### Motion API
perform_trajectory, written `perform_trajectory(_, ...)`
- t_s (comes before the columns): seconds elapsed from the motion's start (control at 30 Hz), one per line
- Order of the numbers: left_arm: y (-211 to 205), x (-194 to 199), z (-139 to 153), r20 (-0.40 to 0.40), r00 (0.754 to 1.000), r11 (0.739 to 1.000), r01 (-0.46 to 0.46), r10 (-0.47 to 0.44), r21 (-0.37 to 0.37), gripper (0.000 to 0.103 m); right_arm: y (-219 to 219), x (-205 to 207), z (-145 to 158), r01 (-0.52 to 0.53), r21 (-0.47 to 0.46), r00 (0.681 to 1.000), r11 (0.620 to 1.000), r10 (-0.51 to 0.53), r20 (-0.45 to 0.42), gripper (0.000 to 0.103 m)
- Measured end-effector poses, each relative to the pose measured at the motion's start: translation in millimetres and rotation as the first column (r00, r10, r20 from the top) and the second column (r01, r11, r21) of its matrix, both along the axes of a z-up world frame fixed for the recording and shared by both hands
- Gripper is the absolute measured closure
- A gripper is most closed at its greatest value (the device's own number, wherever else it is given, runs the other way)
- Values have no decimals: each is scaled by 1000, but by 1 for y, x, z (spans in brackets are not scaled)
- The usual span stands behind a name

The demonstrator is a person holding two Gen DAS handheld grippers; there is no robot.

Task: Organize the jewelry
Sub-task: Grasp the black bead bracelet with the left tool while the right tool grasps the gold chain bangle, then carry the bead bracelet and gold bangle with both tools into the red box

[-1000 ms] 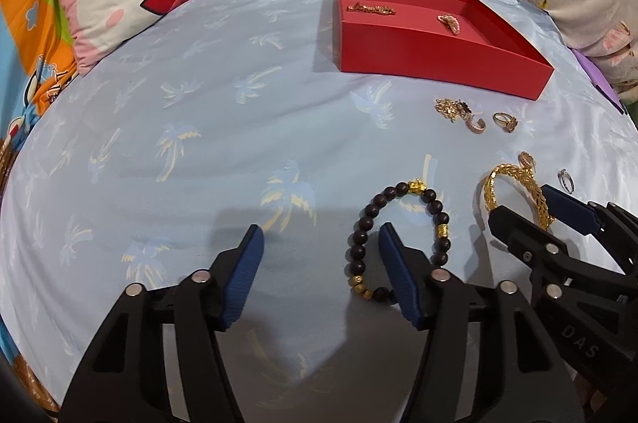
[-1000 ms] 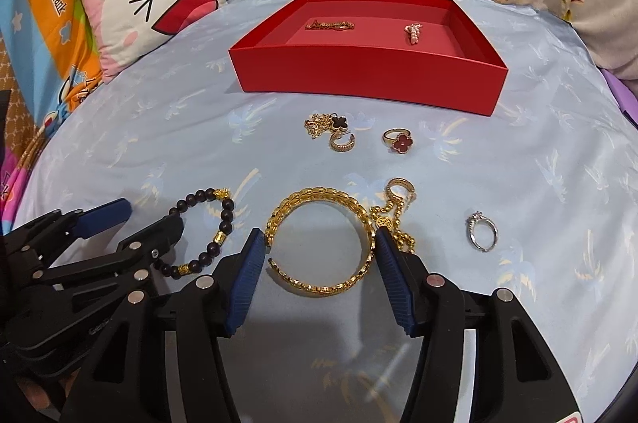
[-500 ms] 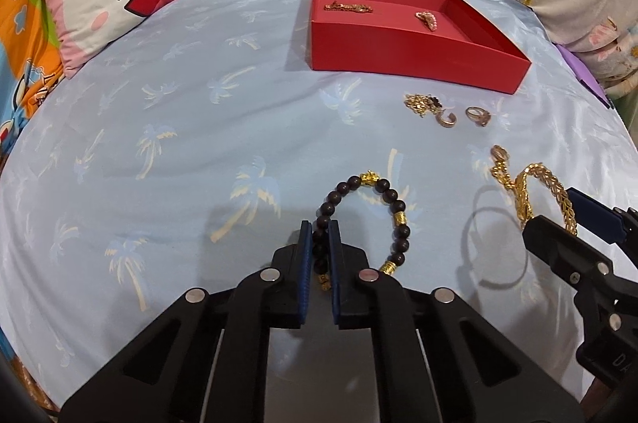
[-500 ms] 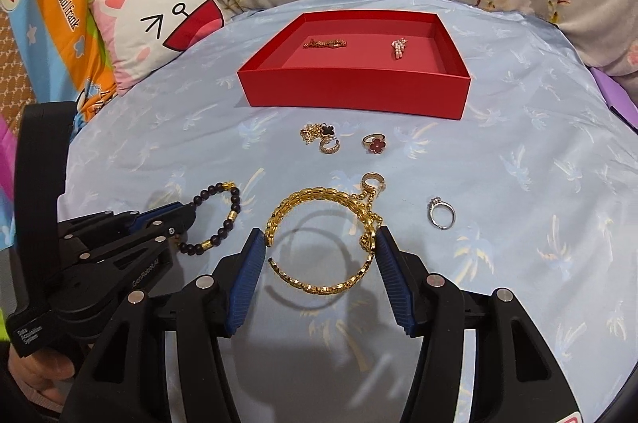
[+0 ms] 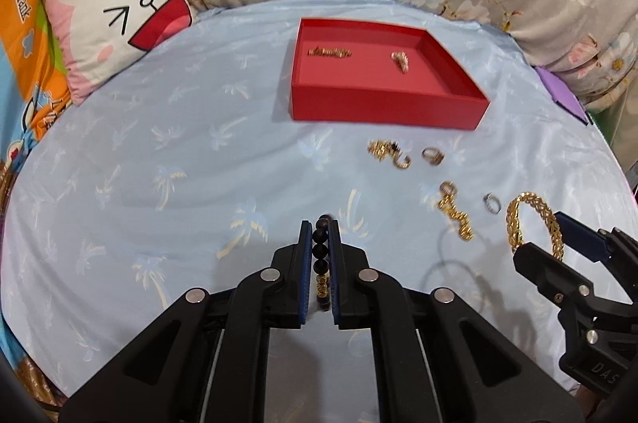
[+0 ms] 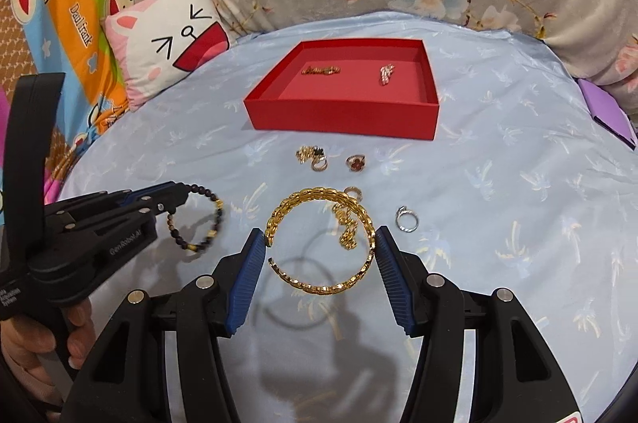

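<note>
Beaded bracelet (image 6: pixel 199 219): I see dark round beads with a few gold spacers, hanging as a loop above the blue bed sheet (image 5: pixel 179 164), lifted clear of it.
Gold bangle (image 6: pixel 323 239): I see a wide open cuff of linked gold plates, raised over its own shadow on the sheet.
Left tongs (image 5: pixel 320 235): I read them as nearly closed, pads clamped on the bead strand.
Right tongs (image 6: pixel 321 247): I read them as wide apart, pads pressing both outer sides of the bangle.
Red tray (image 6: pixel 343 116): sits farther back on the sheet, two small gold pieces inside.
Loose pieces: I see a silver ring (image 6: pixel 406 219), a gold chain (image 5: pixel 454 213) and small rings on the sheet before the tray.
Writing: "GenRobot.AI" on the left tongs' body; "DAS" on the right one; "Paul frank" on the striped fabric (image 6: pixel 75 4).
</note>
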State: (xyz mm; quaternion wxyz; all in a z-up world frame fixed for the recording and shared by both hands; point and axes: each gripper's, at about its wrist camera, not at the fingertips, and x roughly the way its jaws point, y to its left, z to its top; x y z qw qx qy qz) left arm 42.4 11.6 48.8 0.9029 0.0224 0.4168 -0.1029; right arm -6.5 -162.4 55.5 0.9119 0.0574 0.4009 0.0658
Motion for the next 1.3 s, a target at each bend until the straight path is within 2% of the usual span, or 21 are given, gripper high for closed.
perform_trajectory(0.37, -7, 18, 66, 128, 992, 999, -5, 9, -36, 96, -26, 14, 45, 35, -17, 993, 999, -33, 112, 48)
perform_trajectory(0.77, -27, 80, 94, 205, 979, 999, -13, 20, -34, 96, -56, 81, 71, 91, -16, 979, 996, -86, 184, 48)
perform_trajectory(1.0, -33, 137, 90, 202, 978, 999, -42, 47, -27, 96, -71, 147, 62, 96, 20, 984, 995, -98, 148, 48)
perform_trajectory(1.17, -39, 177, 70, 161, 985, 998, -52, 56, -25, 96, -64, 195, 41, 67, 36, 993, 997, -70, 91, 48)
perform_trajectory(1.3, -46, 204, 50, 126, 990, 998, -55, 57, -15, 96, -48, 230, 22, 31, 6, 998, 999, -32, 54, 48)
